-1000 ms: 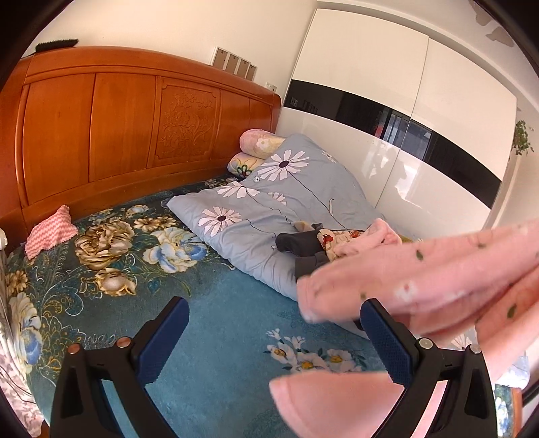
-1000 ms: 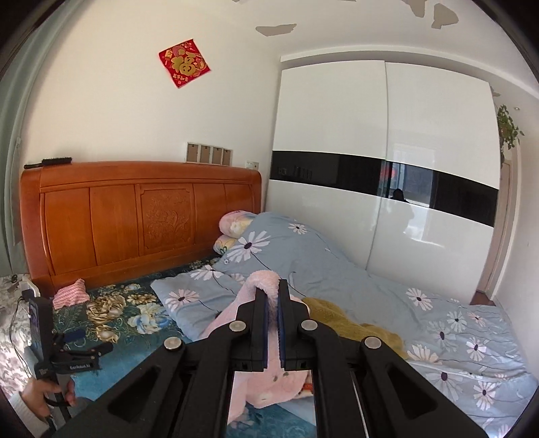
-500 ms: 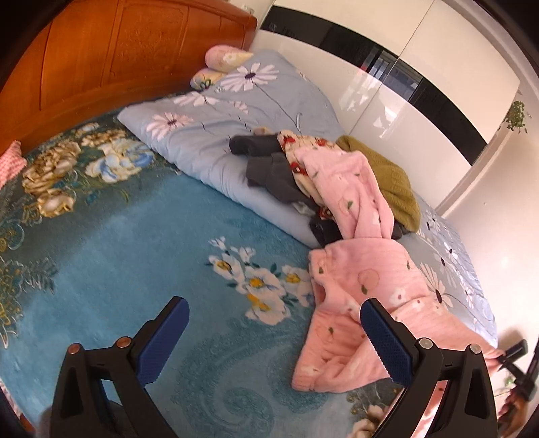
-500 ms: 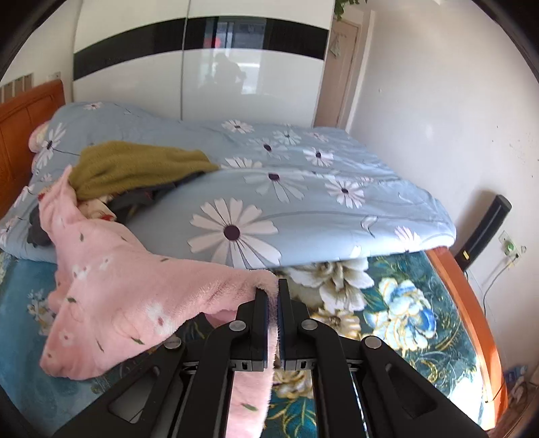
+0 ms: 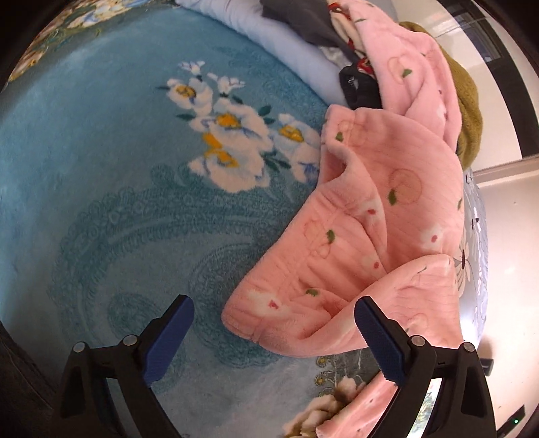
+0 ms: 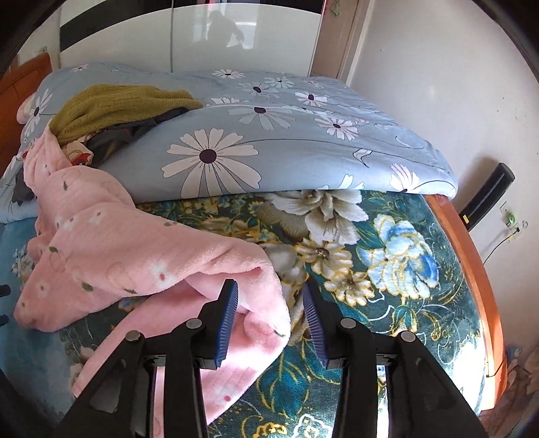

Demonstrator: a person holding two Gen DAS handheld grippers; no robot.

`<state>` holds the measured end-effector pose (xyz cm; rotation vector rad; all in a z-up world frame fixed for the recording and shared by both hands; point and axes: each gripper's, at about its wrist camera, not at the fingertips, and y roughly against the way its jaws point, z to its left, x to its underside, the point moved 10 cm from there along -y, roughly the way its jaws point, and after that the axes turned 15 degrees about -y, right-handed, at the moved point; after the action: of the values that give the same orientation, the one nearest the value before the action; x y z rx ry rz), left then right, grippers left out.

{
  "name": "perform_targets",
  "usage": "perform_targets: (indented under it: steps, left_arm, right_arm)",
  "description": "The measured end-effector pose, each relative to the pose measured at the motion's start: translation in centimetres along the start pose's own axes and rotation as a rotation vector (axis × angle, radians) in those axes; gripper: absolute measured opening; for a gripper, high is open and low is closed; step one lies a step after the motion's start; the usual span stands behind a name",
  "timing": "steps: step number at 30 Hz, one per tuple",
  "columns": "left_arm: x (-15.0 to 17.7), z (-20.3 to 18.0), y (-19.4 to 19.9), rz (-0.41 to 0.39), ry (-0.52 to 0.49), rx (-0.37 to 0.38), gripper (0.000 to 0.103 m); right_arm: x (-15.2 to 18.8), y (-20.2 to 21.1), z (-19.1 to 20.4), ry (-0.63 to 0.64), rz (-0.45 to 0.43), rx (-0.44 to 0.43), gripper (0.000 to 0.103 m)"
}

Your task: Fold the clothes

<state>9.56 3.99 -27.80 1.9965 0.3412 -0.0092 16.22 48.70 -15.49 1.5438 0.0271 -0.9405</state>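
A pink fleece garment (image 5: 363, 242) with small flower prints lies crumpled on the teal floral bed cover (image 5: 118, 188). My left gripper (image 5: 273, 340) is open wide just above the garment's lower hem, holding nothing. In the right wrist view the same pink garment (image 6: 134, 256) lies draped over the bed. My right gripper (image 6: 271, 320) is open, with a fold of the pink fabric lying loose between and under its fingers.
A pile of clothes sits behind the garment: an olive knit (image 6: 118, 104), dark grey pieces (image 5: 303, 17) and a red-patterned one. A blue daisy quilt (image 6: 269, 134) lies folded across the bed. The bed's wooden edge (image 6: 471, 269) and a white wall are at the right.
My right gripper has opened and let go of the pink garment, which now lies on the bed. My left gripper has dropped closer to the garment's hem.
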Motion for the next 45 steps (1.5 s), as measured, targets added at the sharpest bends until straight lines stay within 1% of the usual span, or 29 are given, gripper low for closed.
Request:
perform_targets:
  steps: [3, 6, 9, 11, 13, 16, 18, 21, 22, 23, 25, 26, 28, 29, 31, 33, 34, 36, 38, 39, 41, 42, 45]
  left_arm:
    - [0.6, 0.1, -1.1, 0.042, 0.124, 0.091, 0.093]
    - [1.0, 0.3, -2.0, 0.069, 0.235, 0.178, 0.089]
    - [1.5, 1.3, -2.8, 0.083, 0.335, 0.21, 0.081]
    - [1.8, 1.6, -2.9, 0.092, 0.359, 0.213, 0.075]
    - [2.3, 1.8, -2.9, 0.108, 0.394, 0.23, 0.073]
    - [3.4, 1.9, -3.5, 0.148, 0.475, 0.279, 0.073]
    - [4.1, 1.7, -3.9, 0.169, 0.496, 0.292, 0.073]
    - [4.7, 1.1, -4.3, 0.178, 0.513, 0.314, 0.072]
    - [4.6, 1.0, -4.4, 0.176, 0.518, 0.323, 0.066]
    - [4.5, 0.8, -4.3, 0.174, 0.513, 0.324, 0.053]
    - [4.1, 0.6, -4.1, 0.171, 0.491, 0.312, 0.04]
    - [3.9, 0.5, -3.9, 0.169, 0.485, 0.301, 0.031]
    - [3.5, 0.5, -3.5, 0.16, 0.473, 0.286, 0.016]
    - [3.2, 0.5, -3.3, 0.157, 0.465, 0.279, 0.013]
    - [1.9, 0.5, -2.6, 0.144, 0.449, 0.286, 0.011]
    - [-0.6, 0.6, -0.9, 0.1, 0.441, 0.313, 0.01]
    - [-2.3, 0.7, 0.5, 0.063, 0.427, 0.32, 0.01]
    - [-6.3, 1.1, 4.0, -0.024, 0.387, 0.325, 0.01]
    - [-10.3, 2.1, 8.5, -0.113, 0.36, 0.341, 0.009]
    - [-12.1, 3.1, 10.9, -0.164, 0.348, 0.344, 0.009]
    - [-14.7, 6.5, 15.3, -0.285, 0.311, 0.336, 0.009]
    - [-15.9, 8.9, 17.2, -0.333, 0.291, 0.298, 0.009]
    - [-16.0, 17.0, 21.2, -0.406, 0.288, 0.148, 0.009]
  right_arm:
    - [-0.8, 0.8, 1.3, 0.021, -0.021, -0.037, 0.042]
    - [-1.1, 0.1, 4.1, 0.054, -0.017, -0.079, 0.042]
    - [-1.3, -0.7, 7.0, 0.089, -0.009, -0.121, 0.042]
    - [-1.4, -1.3, 9.0, 0.112, -0.004, -0.149, 0.042]
    - [-1.5, -1.8, 10.9, 0.135, 0.001, -0.177, 0.042]
    - [-1.6, -2.6, 13.9, 0.17, 0.009, -0.219, 0.042]
    - [-1.7, -3.2, 15.8, 0.194, 0.014, -0.247, 0.042]
    - [-1.2, -3.7, 15.8, 0.191, 0.032, -0.245, 0.042]
    - [-1.3, -3.7, 15.8, 0.189, 0.032, -0.245, 0.042]
    - [-1.4, -3.6, 15.9, 0.188, 0.032, -0.244, 0.042]
    - [-1.5, -3.5, 15.9, 0.185, 0.033, -0.243, 0.042]
    - [-1.6, -3.5, 16.0, 0.184, 0.033, -0.243, 0.042]
    - [-1.7, -3.3, 16.0, 0.181, 0.033, -0.242, 0.042]
    - [-1.7, -3.3, 16.1, 0.18, 0.033, -0.241, 0.042]
    - [-1.9, -3.2, 16.1, 0.177, 0.033, -0.241, 0.042]
    - [-2.0, -3.1, 16.2, 0.175, 0.033, -0.24, 0.042]
    - [-2.0, -3.0, 16.2, 0.174, 0.033, -0.239, 0.042]
    - [-1.8, -3.1, 16.4, 0.175, 0.044, -0.24, 0.042]
    - [-0.5, -3.5, 16.8, 0.186, 0.075, -0.245, 0.042]
    - [0.1, -3.7, 16.9, 0.192, 0.091, -0.247, 0.042]
    - [1.3, -4.0, 17.3, 0.203, 0.123, -0.252, 0.042]
    - [1.9, -4.2, 17.5, 0.208, 0.139, -0.255, 0.042]
    - [3.7, -4.8, 18.0, 0.224, 0.187, -0.262, 0.042]
